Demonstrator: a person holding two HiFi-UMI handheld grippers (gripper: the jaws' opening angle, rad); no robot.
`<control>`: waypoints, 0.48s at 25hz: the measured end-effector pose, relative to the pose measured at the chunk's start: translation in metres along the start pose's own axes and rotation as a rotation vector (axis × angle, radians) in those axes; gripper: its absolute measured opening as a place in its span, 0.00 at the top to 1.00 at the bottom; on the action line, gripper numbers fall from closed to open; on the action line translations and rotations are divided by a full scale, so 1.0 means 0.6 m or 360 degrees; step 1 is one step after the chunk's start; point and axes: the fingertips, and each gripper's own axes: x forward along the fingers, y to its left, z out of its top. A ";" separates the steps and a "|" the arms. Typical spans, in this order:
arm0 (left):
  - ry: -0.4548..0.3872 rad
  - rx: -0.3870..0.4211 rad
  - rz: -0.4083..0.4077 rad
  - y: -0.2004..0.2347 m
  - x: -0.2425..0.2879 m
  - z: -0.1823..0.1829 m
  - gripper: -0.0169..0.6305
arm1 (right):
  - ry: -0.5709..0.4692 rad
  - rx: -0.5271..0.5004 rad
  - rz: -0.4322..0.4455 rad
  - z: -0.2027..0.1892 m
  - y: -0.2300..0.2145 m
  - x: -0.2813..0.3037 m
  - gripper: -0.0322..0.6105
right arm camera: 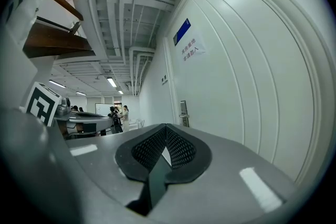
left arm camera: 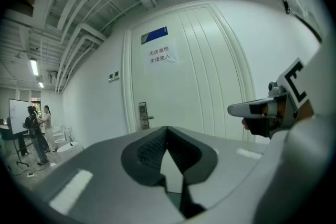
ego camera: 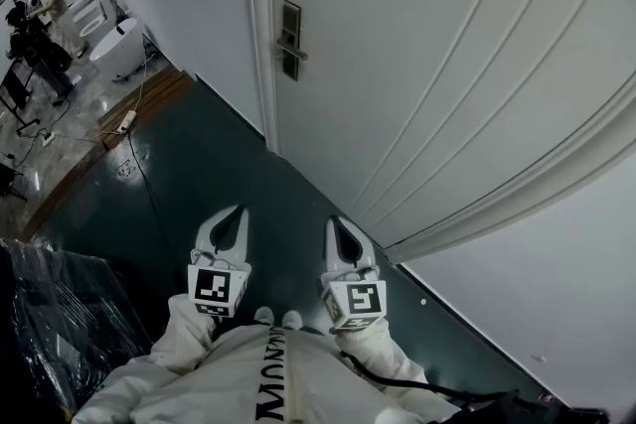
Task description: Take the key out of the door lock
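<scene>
Well short of the door lock (ego camera: 289, 40), I hold both tools level over the dark green floor (ego camera: 199, 164), side by side and apart from each other. My left tool (ego camera: 237, 213) has its jaws brought together with nothing between them. My right tool (ego camera: 335, 223) is the same, pads meeting at the tips and empty. The lock sits at the left edge of the white door (ego camera: 427, 74), a dark upright plate with a lever handle (ego camera: 295, 53) sticking out of it. The key is too small to make out on that plate from here. Above the lock, a paper notice (left arm camera: 160, 55) is stuck on the door with a blue sign (left arm camera: 154, 35) over it. Far to the left of the lock, people (ego camera: 40, 25) stand near a white tub (ego camera: 117, 47).
</scene>
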 end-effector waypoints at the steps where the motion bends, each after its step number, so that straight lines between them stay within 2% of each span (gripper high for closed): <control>1: -0.0001 0.0001 0.0010 0.000 -0.001 -0.001 0.97 | 0.0002 0.0001 0.0005 -0.002 -0.002 0.000 0.95; 12: 0.0004 -0.0001 0.0069 0.005 -0.001 -0.012 0.97 | 0.0001 0.0005 0.0035 -0.002 -0.014 0.006 0.95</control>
